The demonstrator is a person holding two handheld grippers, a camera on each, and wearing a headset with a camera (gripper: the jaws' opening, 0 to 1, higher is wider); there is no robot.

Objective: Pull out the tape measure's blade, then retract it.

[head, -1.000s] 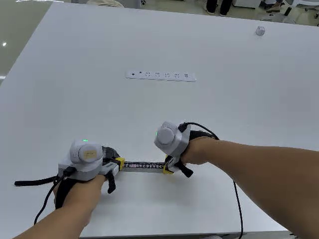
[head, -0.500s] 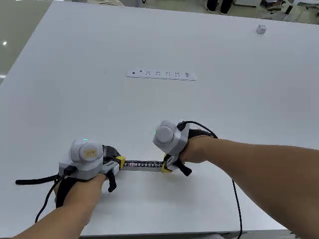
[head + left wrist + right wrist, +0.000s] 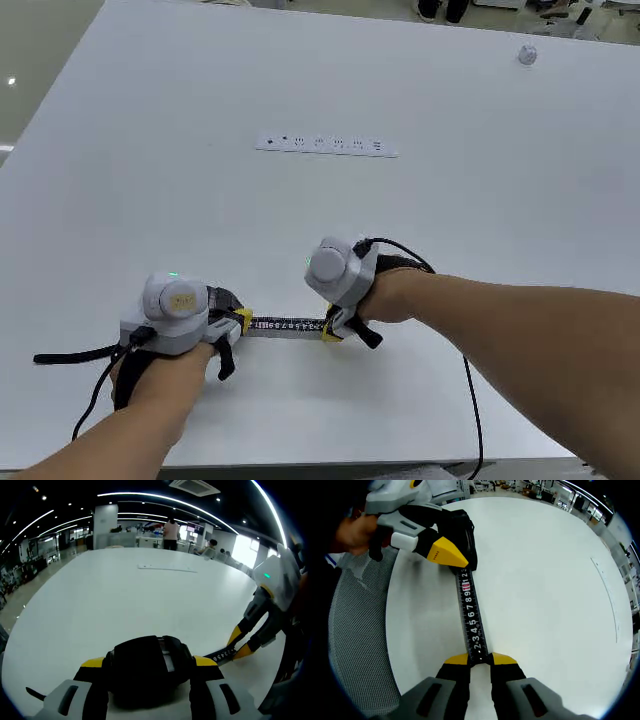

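A: L hand-held gripper (image 3: 148, 664)?
B: Jaws clamped round the black tape measure case (image 3: 461, 529), low on the worktop (image 3: 400, 210).
A: And R?
B: R hand-held gripper (image 3: 480, 659) is pinched nearly closed on the blade (image 3: 471, 615) tip. I read 2–9, then a red 10. Blade runs straight btwn both.

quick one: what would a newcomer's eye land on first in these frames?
The tape blade, pulled out a short way and stretched between the two grippers near the front edge of the white table. The left gripper is clamped on the black case, and the right gripper pinches the blade's tip. Farther back, a white power strip lies mid-table.
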